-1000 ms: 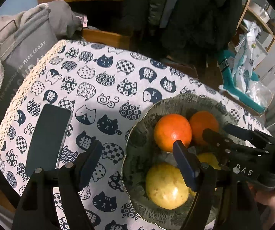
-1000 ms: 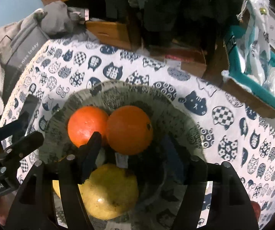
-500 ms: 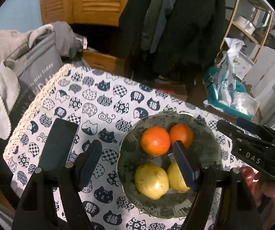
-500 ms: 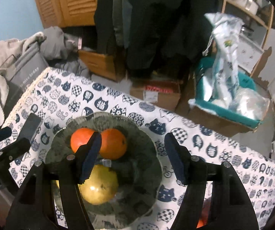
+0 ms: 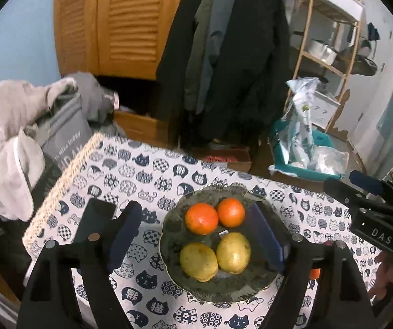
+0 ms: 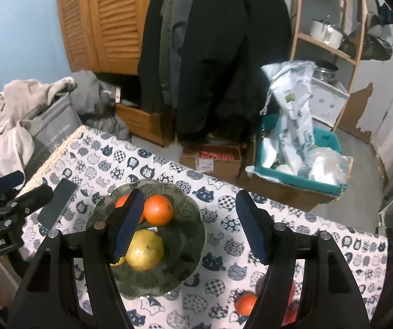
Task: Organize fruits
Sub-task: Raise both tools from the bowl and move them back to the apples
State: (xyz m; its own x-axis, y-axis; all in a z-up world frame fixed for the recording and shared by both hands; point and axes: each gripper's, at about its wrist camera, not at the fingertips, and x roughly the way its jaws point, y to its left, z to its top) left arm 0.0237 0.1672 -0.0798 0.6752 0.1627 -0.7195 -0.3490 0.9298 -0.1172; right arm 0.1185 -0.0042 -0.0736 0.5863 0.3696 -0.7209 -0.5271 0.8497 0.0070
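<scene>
While both the left gripper (image 5: 196,238) and the right gripper (image 6: 189,224) hang spread wide and hold nothing, two oranges (image 5: 201,218) and two yellow fruits (image 5: 199,261) sit together in the green bowl (image 5: 223,290) on the cat tablecloth (image 5: 141,170).

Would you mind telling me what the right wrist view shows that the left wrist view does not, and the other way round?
Only the right wrist view shows an orange fruit lying loose on the tablecloth, outside the plate. Only the left wrist view shows both yellow fruits unobstructed, side by side. Both show the plate with two oranges, the phone, and both tools open: left, right.
</scene>
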